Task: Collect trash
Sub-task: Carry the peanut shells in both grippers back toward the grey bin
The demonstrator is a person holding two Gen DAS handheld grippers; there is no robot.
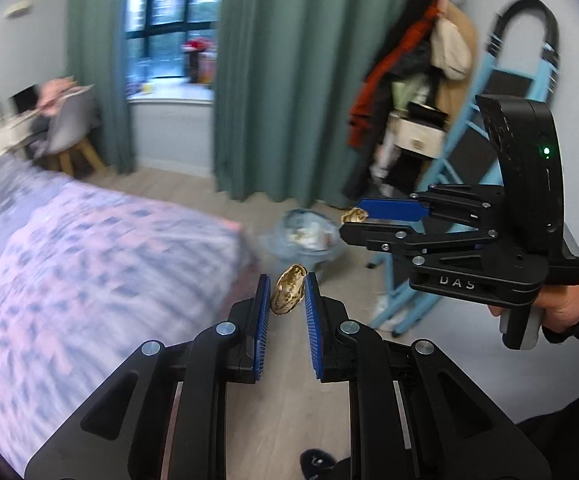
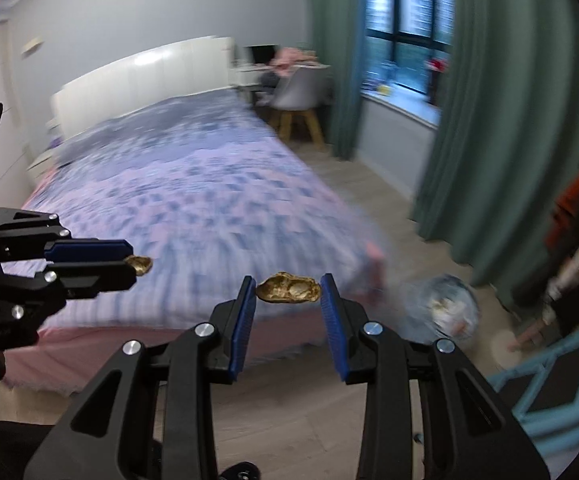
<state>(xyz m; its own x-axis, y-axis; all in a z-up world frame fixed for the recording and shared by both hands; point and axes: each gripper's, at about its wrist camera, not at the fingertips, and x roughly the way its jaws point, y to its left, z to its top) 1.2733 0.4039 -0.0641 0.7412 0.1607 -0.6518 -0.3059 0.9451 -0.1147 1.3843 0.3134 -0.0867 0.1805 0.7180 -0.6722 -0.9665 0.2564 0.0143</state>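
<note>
Bed: the bed with its purple-and-pink cover fills the left of both views; no scrap shows on the part in view, though blur hides detail.
Left tool: the left tool is clamped on a small golden shell scrap, pinched across its narrow width between the blue pads.
Left scrap axis: its long axis runs roughly along the fingers, tilted a little, tip pointing forward and away from the hand.
Bin: a bag-lined trash bin stands on the wood floor just past the foot corner of the bed, already holding pale litter.
Right tool: the right tool is clamped on a second golden shell piece, held by its two ends.
Right scrap axis: its long axis lies crosswise, spanning from pad to pad.
Progress: judging from this, pickup is done for both pieces; both hang in the air, well short of the bin.
Left to do: carry them over the bin's mouth and let go.
</note>
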